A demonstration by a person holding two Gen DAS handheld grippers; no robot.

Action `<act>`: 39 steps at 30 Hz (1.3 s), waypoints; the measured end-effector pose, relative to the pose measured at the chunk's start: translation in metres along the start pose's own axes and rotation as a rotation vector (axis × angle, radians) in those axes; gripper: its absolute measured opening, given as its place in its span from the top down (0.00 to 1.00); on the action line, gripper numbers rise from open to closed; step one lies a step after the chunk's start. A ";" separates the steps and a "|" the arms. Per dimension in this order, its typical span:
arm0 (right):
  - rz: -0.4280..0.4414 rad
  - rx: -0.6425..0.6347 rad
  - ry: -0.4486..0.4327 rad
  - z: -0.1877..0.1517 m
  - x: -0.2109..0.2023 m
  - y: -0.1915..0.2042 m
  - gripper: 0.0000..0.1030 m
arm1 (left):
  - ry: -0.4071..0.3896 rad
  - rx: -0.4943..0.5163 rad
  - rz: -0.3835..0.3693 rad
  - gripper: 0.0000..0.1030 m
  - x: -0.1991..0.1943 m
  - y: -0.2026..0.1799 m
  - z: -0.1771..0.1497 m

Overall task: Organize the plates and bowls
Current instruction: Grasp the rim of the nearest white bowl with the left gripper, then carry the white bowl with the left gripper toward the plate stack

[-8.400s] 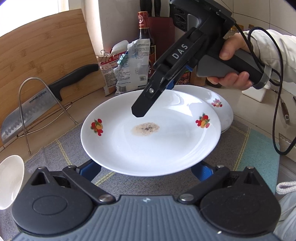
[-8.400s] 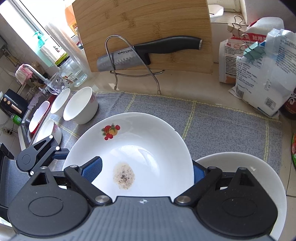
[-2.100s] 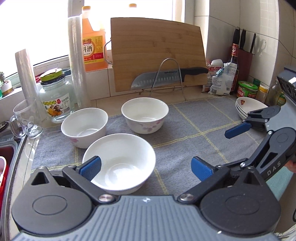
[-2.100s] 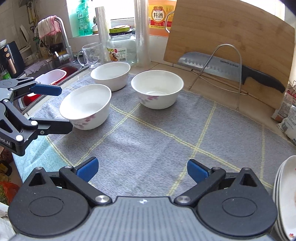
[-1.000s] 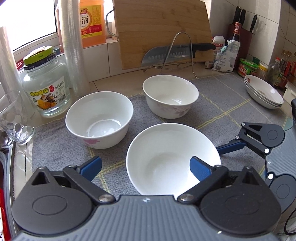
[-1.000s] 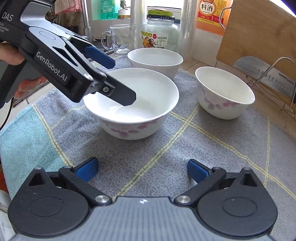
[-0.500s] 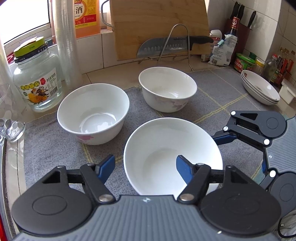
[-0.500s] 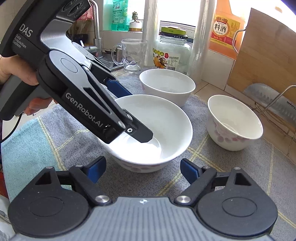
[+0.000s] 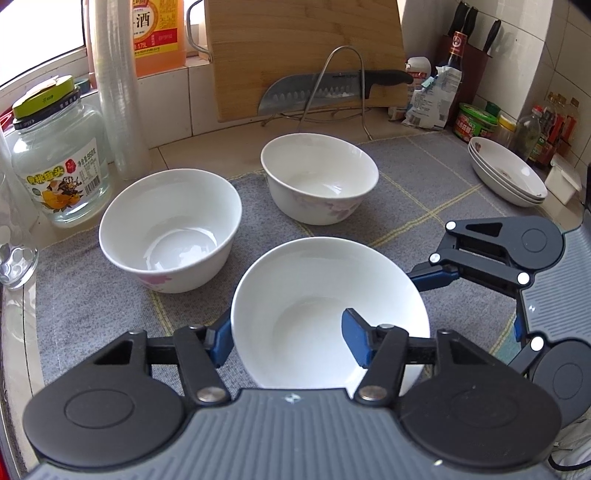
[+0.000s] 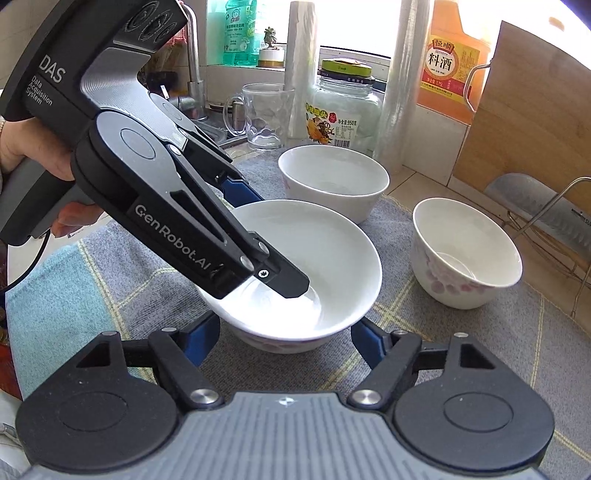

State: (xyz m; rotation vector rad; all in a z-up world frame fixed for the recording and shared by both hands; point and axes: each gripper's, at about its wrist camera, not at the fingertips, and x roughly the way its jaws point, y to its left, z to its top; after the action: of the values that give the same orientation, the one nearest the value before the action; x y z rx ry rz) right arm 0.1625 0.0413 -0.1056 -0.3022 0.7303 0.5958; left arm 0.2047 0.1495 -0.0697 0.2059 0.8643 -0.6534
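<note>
On the left gripper [image 10: 258, 229] over the bowl [image 10: 332, 240]: "DAS", "GenRobot.AI".

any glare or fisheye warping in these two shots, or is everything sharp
Left wrist view: sharp, with soft highlights inside the near bowl and the cutting board edges bowed by the fisheye. Right wrist view: window behind the glass jar is blown out white, a bright patch sits under the left tongs, and the corners are dark.
</note>
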 end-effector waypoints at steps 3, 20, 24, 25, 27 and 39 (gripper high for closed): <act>0.002 0.008 0.006 0.000 -0.001 -0.001 0.21 | -0.003 0.001 -0.005 0.42 -0.001 -0.002 0.000; -0.016 0.052 0.035 -0.014 -0.033 -0.012 0.21 | -0.012 0.045 -0.056 0.42 -0.005 -0.037 0.008; -0.039 0.074 0.038 -0.022 -0.046 -0.017 0.21 | -0.012 0.068 -0.077 0.42 -0.002 -0.053 0.014; -0.045 0.080 0.040 -0.025 -0.049 -0.018 0.21 | -0.012 0.073 -0.083 0.42 -0.001 -0.057 0.015; -0.058 0.090 0.044 -0.030 -0.056 -0.021 0.21 | -0.011 0.084 -0.096 0.42 0.002 -0.066 0.017; -0.145 0.162 0.076 -0.065 -0.098 -0.044 0.21 | -0.008 0.165 -0.194 0.42 0.022 -0.118 0.032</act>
State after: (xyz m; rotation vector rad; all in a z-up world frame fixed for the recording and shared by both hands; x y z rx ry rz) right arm 0.0964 -0.0622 -0.0813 -0.2266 0.8174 0.3873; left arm 0.1637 0.0327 -0.0555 0.2692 0.8297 -0.9078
